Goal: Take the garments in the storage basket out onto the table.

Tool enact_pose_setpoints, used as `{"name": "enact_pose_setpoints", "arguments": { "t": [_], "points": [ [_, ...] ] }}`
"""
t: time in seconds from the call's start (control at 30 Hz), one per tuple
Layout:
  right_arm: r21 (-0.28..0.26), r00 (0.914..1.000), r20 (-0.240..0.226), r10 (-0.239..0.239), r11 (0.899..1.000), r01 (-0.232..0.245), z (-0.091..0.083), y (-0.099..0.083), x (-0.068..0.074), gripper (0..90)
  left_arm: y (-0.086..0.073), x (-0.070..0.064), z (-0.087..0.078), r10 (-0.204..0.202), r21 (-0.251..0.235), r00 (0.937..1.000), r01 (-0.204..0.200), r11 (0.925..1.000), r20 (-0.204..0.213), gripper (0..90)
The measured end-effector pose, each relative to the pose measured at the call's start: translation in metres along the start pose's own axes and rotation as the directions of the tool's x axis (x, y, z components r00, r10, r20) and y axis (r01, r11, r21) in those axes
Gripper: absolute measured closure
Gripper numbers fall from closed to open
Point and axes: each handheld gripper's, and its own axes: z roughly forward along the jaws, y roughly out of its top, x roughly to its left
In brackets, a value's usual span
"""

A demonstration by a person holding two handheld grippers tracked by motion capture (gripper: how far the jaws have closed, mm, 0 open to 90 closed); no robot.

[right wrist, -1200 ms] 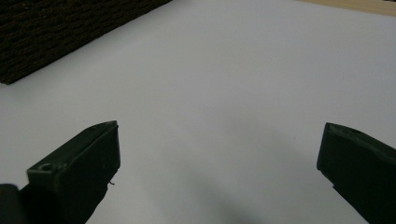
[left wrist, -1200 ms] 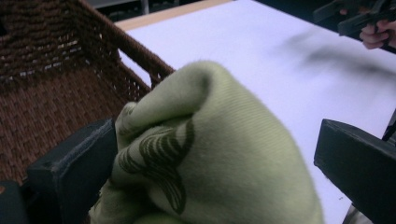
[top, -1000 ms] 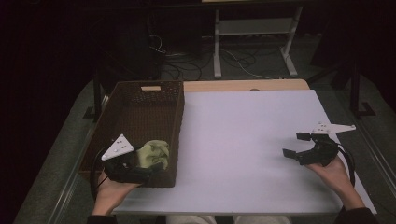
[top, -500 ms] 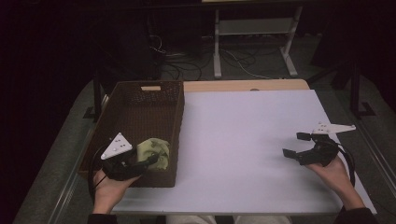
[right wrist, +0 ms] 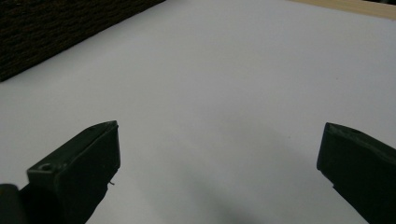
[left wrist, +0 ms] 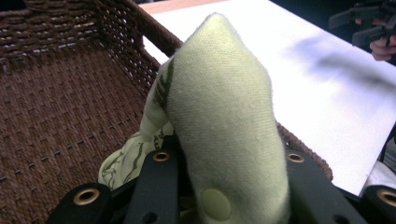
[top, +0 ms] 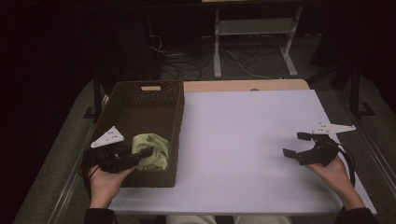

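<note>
We see the left hand-held gripper (top: 148, 151) clamped on a pale green cloth (top: 152, 148) inside the brown wicker basket (top: 140, 100), at 7 o'clock on the white bench (top: 243, 140). At 4 o'clock, well apart, the right hand-held gripper (top: 294, 144) hovers with its 2 jaws spread wide, holding nothing.

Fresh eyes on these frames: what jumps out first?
The pale green cloth jumps out: it bulges up between the jaws of the left gripper, at the near right corner of the dark woven basket on the table's left. Next is the broad bare white tabletop to the right of the basket. At its right edge the right gripper hangs over it, jaws wide apart and holding nothing.
</note>
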Motion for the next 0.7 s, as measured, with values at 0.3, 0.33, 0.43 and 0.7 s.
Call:
{"name": "enact_pose_setpoints", "arguments": {
  "t": [0.3, 0.33, 0.43, 0.7],
  "points": [
    [0.004, 1.0000, 0.000, -0.001, 1.000, 0.001, 0.001, 0.000, 0.000, 0.0, 0.017, 0.002, -0.012, 0.016, 0.003, 0.9996, -0.016, 0.9999, -0.023, 68.9],
    [0.004, 1.0000, 0.000, -0.001, 1.000, 0.001, 0.001, 0.000, 0.000, 0.0, 0.017, 0.002, -0.012, 0.016, 0.003, 0.9996, -0.016, 0.9999, -0.023, 68.9],
    [0.003, 1.0000, -0.001, -0.003, 1.000, 0.003, 0.001, 0.000, 0.000, 0.0, 0.026, 0.003, -0.015, 0.038, 0.019, 0.9989, -0.037, 0.9991, -0.028, 68.9],
    [0.003, 1.0000, -0.003, -0.002, 1.000, 0.002, 0.001, -0.001, 0.000, 0.0, 0.039, 0.004, -0.020, 0.050, 0.032, 0.9980, -0.049, 0.9983, -0.040, 69.0]
  ]
}}
